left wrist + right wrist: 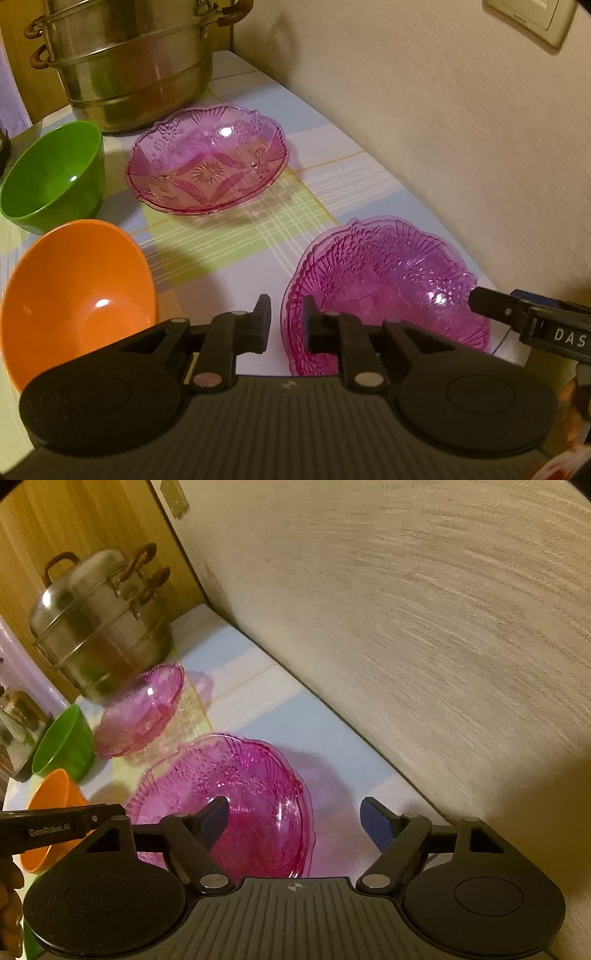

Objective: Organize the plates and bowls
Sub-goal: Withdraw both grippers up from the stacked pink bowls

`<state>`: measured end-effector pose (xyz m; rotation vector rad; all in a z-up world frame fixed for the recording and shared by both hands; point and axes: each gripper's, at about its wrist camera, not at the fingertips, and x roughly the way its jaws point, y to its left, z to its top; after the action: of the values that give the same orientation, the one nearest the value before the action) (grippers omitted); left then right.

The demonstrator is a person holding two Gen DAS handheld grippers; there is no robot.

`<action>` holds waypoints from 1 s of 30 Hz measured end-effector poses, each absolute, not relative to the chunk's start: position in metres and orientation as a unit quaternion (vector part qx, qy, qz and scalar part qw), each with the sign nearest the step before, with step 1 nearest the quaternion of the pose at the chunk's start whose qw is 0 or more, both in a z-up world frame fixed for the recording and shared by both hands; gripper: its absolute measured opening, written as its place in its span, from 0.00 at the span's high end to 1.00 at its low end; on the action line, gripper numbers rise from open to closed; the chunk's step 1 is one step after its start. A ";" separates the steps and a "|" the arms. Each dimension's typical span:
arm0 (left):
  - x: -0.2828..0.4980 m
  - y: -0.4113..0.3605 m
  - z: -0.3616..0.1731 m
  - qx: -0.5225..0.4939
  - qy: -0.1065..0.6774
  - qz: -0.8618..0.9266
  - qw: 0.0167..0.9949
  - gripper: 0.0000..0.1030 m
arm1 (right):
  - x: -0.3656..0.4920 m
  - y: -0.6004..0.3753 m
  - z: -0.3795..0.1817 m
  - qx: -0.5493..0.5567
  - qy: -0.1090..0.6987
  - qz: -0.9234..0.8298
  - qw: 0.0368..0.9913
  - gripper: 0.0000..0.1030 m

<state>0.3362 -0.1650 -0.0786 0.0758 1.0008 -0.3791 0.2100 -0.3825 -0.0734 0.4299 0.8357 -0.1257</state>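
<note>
Nearby, pink dish (388,280) beside wall (443,129)

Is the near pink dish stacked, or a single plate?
Stacked: the near pink dish shows doubled scalloped rims, one nested inside another, while the far pink dish sits alone showing a single rim.

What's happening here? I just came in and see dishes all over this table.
A person is tidying dishes with two tools. The right hand-held gripper stands open over the rim of the near pink glass dish; the left hand-held gripper, jaws narrowly apart, straddles its other edge. A second pink dish, a green bowl and an orange bowl sit loose nearby.
</note>
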 end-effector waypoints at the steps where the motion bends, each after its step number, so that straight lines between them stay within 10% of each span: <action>1: 0.334 -0.164 -0.076 0.034 0.475 -0.180 0.861 0.81 | 0.209 -0.382 -0.073 0.207 0.403 -0.061 0.889 0.25; 30: 0.209 -0.095 0.014 -0.015 0.410 -0.155 0.899 0.11 | 0.109 -0.322 0.001 0.191 0.398 -0.050 0.896 0.24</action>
<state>0.2092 -0.0951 0.0144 -0.0310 0.8486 -0.3202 0.1086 -0.3216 0.0011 0.3950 0.8253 -0.1028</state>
